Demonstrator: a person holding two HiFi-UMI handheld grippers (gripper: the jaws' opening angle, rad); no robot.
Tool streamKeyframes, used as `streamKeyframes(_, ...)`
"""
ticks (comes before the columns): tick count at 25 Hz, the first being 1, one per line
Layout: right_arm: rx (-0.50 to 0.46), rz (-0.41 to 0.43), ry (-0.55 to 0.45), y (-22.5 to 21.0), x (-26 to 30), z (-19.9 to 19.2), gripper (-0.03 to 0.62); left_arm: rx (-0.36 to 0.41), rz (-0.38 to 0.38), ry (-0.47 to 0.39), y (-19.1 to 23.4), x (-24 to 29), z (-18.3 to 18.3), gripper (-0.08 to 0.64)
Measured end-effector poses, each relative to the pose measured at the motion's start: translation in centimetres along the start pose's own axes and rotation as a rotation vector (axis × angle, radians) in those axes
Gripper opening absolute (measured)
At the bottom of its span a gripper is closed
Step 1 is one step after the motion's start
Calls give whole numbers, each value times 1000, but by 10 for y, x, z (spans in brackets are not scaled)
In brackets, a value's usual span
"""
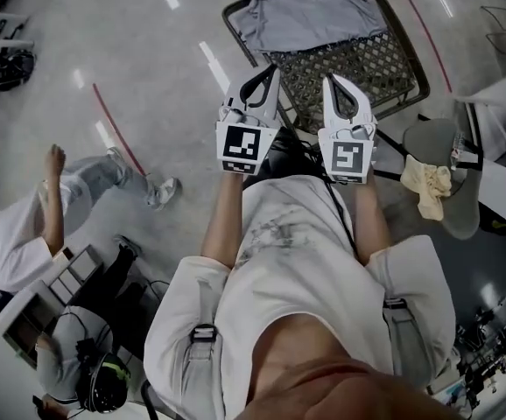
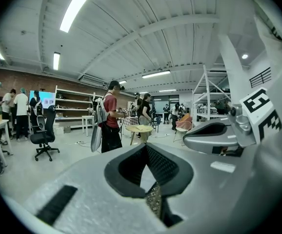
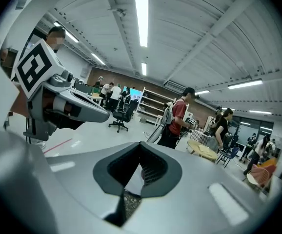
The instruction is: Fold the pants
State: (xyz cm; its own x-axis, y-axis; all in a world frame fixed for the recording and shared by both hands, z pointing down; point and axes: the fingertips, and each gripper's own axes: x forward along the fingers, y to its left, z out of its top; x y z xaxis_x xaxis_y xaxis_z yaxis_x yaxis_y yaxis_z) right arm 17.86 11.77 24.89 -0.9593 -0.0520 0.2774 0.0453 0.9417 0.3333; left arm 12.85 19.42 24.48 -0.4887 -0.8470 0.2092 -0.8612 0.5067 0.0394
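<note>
– Jaws, both pairs: how do they stand?

– Closed, tip against tip. The left gripper view shows the dark pads of the left gripper pressed together, with only a sliver of light behind them. The right gripper view shows the same on the right gripper. Neither grips any cloth.

– And where are they held?

– Side by side in front of the person's white shirt. The marker cubes are nearest the chest, and the tips aim at twelve o'clock in the head view.

– Where are the pants?

– The grey pants lie at twelve o'clock, crumpled on the far end of a dark-framed mesh table. In the head view the tips show against the table's near part, apart from the cloth.

– What is beside the table?

– At four o'clock from the right gripper, a yellow cloth is draped on a grey rounded seat. At nine o'clock from the left gripper, a red line runs across the pale floor. At eight o'clock a person in a white top crouches.

– And farther off?

– In the left gripper view, at twelve o'clock, a person in a red shirt stands just beside a small round table. A black office chair sits at nine o'clock, with shelves behind it.
</note>
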Motion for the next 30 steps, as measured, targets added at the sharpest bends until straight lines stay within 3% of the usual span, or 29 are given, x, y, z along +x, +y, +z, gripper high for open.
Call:
streamKeyframes(10, 32, 21, 10, 11, 104, 21, 9, 51, -76, 33, 82, 56, 7, 8)
streamKeyframes(15, 58, 4, 35, -5, 156, 30, 9, 84, -162, 63, 120, 102, 16, 8)
streamKeyframes(23, 103, -51, 78, -35, 212, 22, 9, 118, -287, 110, 150, 165, 15, 8)
streamKeyframes(30, 192, -148, 134, -52, 221, -1, 9, 176, -424, 176, 148, 196, 0, 8)
